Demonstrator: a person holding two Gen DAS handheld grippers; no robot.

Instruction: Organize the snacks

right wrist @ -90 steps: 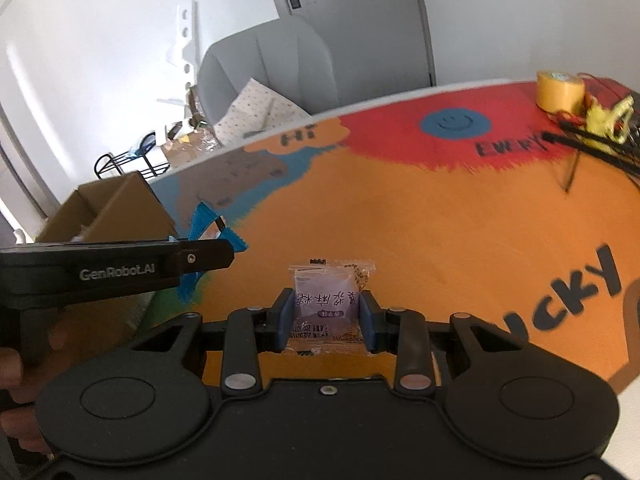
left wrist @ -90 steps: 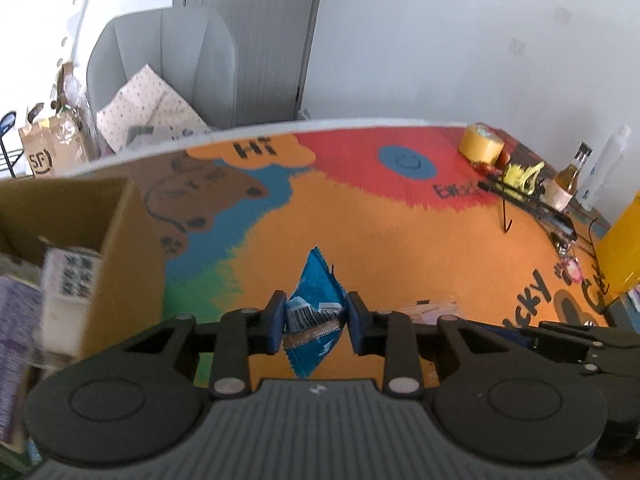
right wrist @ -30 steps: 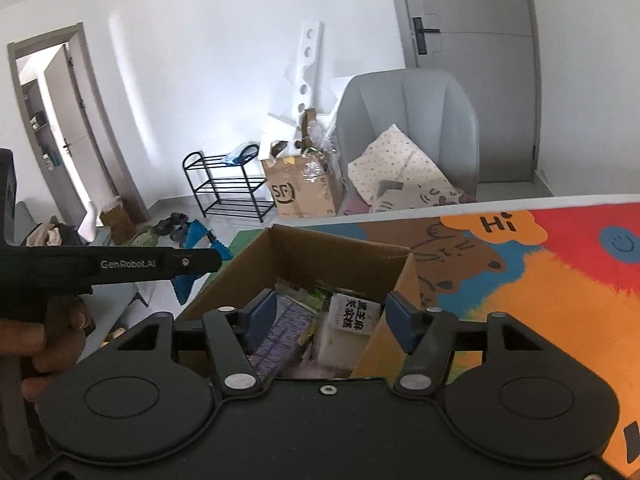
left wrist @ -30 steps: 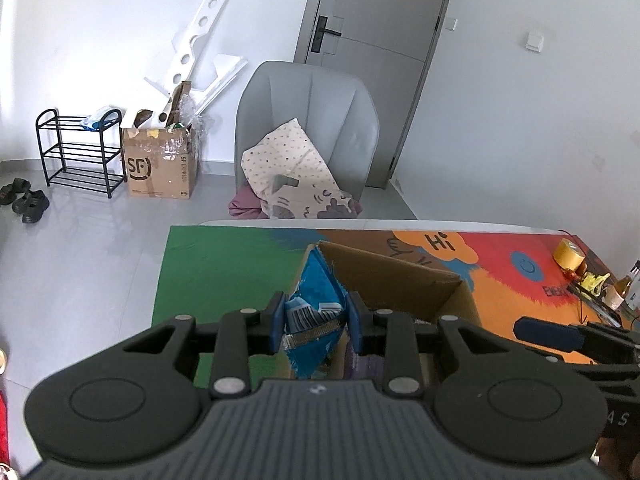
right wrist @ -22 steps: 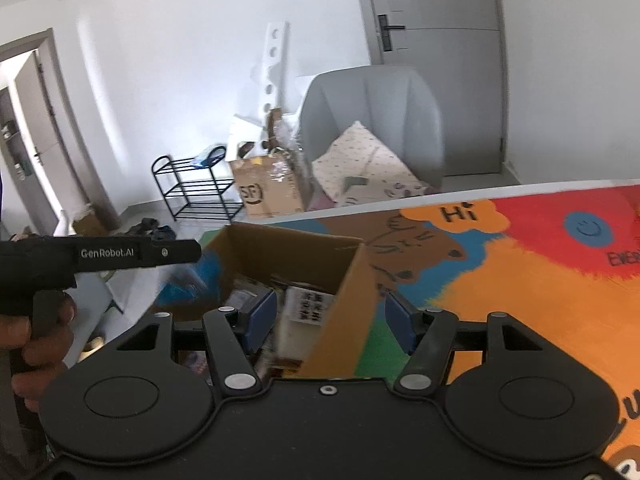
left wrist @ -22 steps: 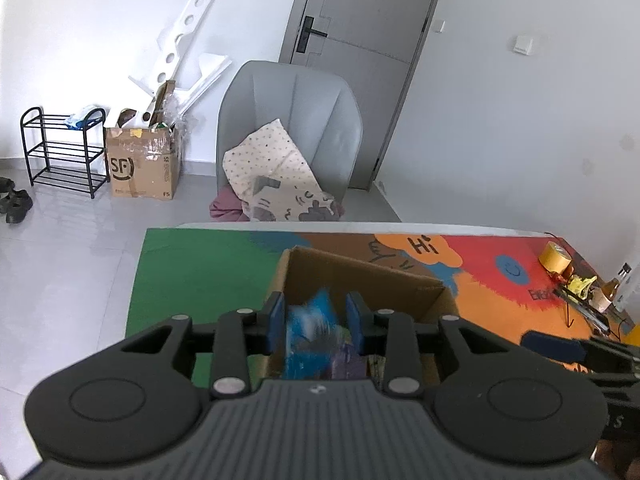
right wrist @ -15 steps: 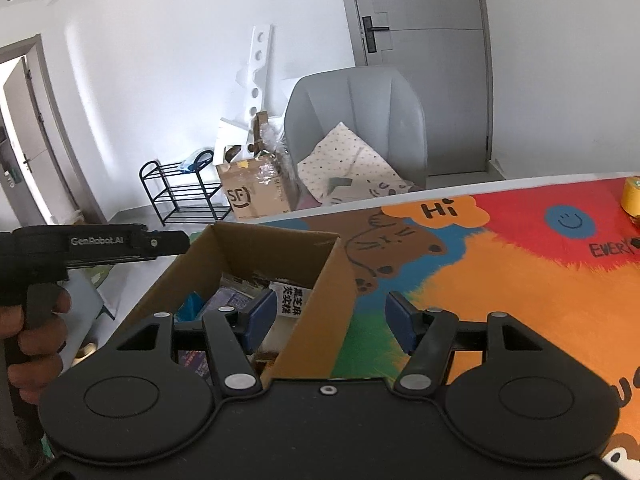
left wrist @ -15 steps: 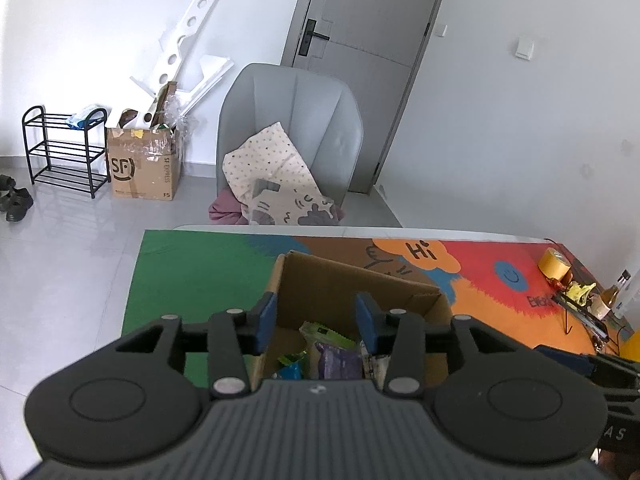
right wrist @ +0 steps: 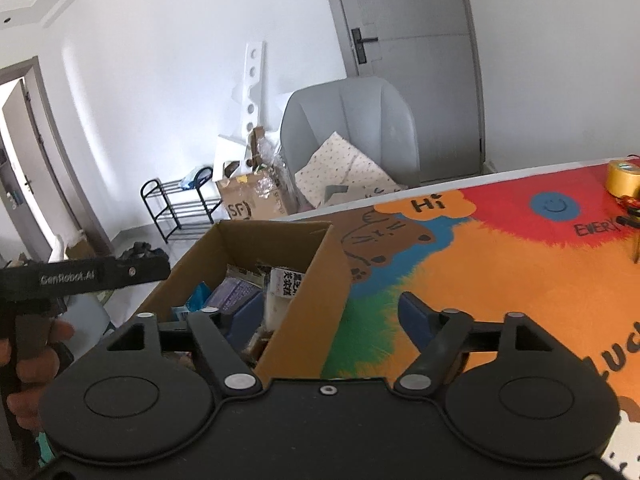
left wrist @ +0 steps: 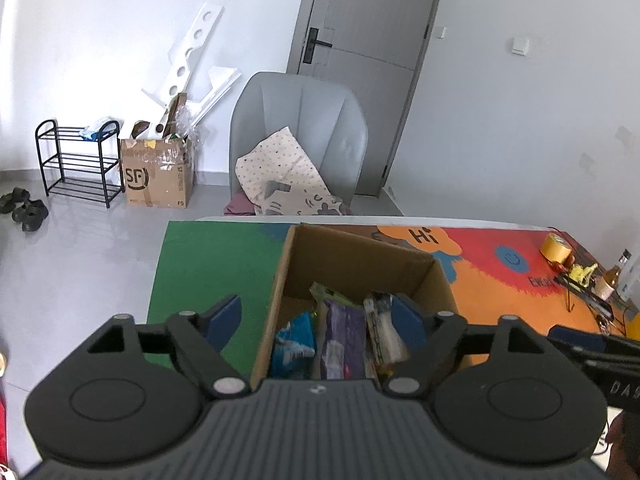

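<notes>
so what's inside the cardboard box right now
Snack packets stand packed in the cardboard box: a blue packet, a purple one, a white one. The bottom layer is covered.

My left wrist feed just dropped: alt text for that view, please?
The left gripper, jaws opening and holding nothing, hangs over an open cardboard box of snack packets, a blue packet among them. The box sits on a colourful mat; beyond stands a grey chair.

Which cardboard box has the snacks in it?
The open box on the colourful table, packed with snack packets. The taped box sits on the floor.
</notes>
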